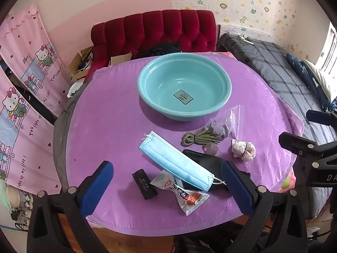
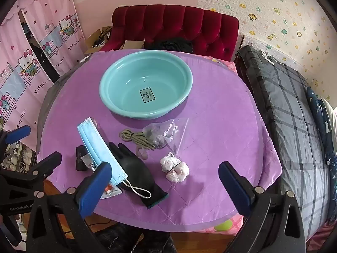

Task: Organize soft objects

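One purple quilted table, seemingly round.

— Where's the basin?
— At the back of the bench; the cord and bag lie before it.
— And the mask?
— Left, lying over the glove; the tied bundle lies right of them.

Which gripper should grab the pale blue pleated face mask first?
Probably the left. The pale blue pleated face mask lies between the open left gripper fingers in its view. In the right gripper view, the mask sits off to the left, and the white bundled cloth lies nearer centre.
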